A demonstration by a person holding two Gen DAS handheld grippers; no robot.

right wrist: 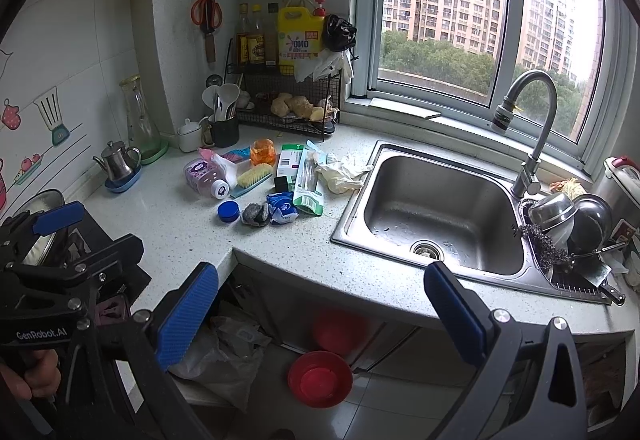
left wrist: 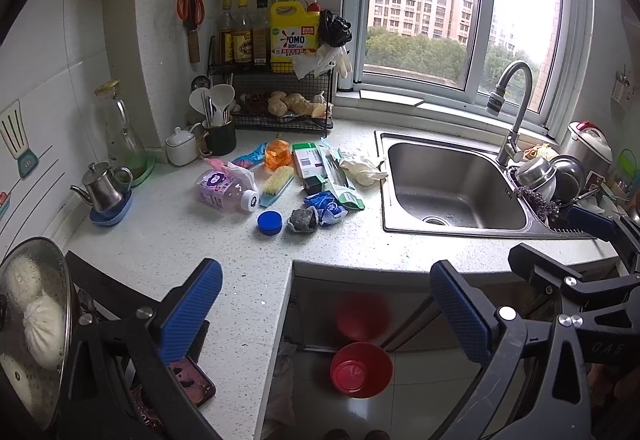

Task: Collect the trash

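Both grippers hang back from the speckled white countertop (left wrist: 168, 240), at the bottom of each frame. That fits a survey before the first pick. The left gripper (left wrist: 326, 304) has its blue pads spread wide with nothing between them, and the right gripper (right wrist: 320, 308) is just as wide and empty.

The trash lies clustered at centre frame, left of the steel sink (left wrist: 452, 191). It includes a toppled clear plastic bottle with a purple label (left wrist: 220, 189), a loose blue round cap (left wrist: 270, 222), a crumpled blue-and-white wrapper (left wrist: 326, 207), a grey scrunched wad (left wrist: 303, 220), possibly a scourer, and a limp cream glove (left wrist: 362, 167). A red round bin (right wrist: 320, 379) sits on the floor at lower centre, likely the drop point.
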